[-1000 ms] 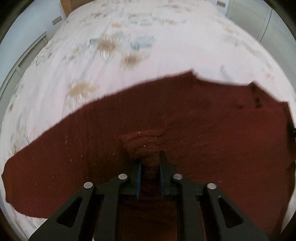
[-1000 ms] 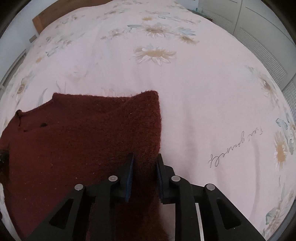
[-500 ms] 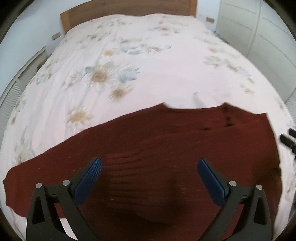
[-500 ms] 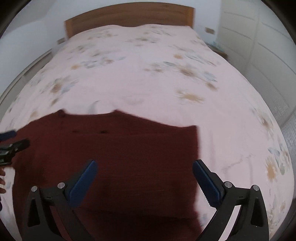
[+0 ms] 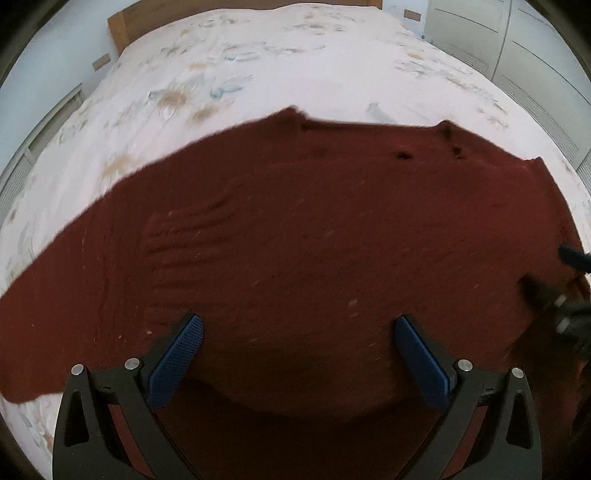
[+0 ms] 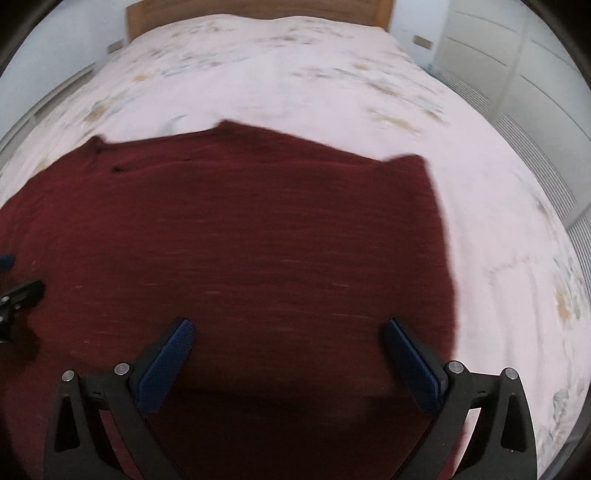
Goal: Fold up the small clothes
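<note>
Sweater (image 5: 314, 236) | dark red knit, spread flat on bed (image 5: 295, 66) | both tools released, holding nothing

Left tool (image 5: 298, 334) spread wide, holding nothing; right tool (image 6: 289, 336) likewise.

A dark red knitted garment (image 5: 295, 236) is lying spread out across the bed (image 5: 280, 62), its far edge running in a curve against the pale floral cover (image 5: 221, 85). The left gripper (image 5: 299, 325) is hanging above the near part of the cloth with its jaws standing wide apart, the blue pads (image 5: 173, 362) facing each other and gripping nothing. A ribbed patch is showing in the knit just beyond the left pad. At the right edge, the tips of the right gripper (image 5: 557, 280) are poking in over the garment, blurred. A wooden headboard (image 5: 122, 22) is standing at the far end, and white cabinet doors (image 5: 517, 48) are lining the right side.
</note>
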`<state>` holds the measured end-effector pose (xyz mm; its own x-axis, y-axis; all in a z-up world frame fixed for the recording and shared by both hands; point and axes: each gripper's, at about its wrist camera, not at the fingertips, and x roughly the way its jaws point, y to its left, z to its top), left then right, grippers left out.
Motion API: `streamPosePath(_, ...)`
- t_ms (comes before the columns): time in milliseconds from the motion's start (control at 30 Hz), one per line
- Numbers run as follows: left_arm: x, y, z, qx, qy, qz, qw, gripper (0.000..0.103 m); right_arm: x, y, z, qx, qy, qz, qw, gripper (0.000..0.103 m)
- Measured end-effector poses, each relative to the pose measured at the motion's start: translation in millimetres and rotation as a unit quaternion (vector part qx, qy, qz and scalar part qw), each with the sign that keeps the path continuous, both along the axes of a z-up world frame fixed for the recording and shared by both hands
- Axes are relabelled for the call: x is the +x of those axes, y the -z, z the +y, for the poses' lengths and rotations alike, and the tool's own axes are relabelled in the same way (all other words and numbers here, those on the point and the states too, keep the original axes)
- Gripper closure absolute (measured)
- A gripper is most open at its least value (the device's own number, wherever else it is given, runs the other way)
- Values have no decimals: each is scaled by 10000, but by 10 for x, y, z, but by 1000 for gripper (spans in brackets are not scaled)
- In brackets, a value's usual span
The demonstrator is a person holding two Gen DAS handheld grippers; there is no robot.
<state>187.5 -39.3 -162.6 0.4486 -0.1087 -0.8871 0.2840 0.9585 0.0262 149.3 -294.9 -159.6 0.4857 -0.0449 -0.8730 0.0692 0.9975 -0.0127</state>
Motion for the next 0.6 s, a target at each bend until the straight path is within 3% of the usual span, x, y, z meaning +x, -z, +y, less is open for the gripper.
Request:
streamPosePath(167, 21, 36, 117, -127, 67, -1, 9999, 1, -51, 71, -206, 198, -143, -79, 9997, 1)
streamPosePath(400, 24, 81, 28, -35, -213, -201, 9996, 1, -100, 118, -167, 189, 0, -173, 9997, 0)
streamPosePath(600, 40, 20, 71, -251, -472, -338, 9980, 1, -146, 93, -94, 158, -30, -183, 9997, 1)
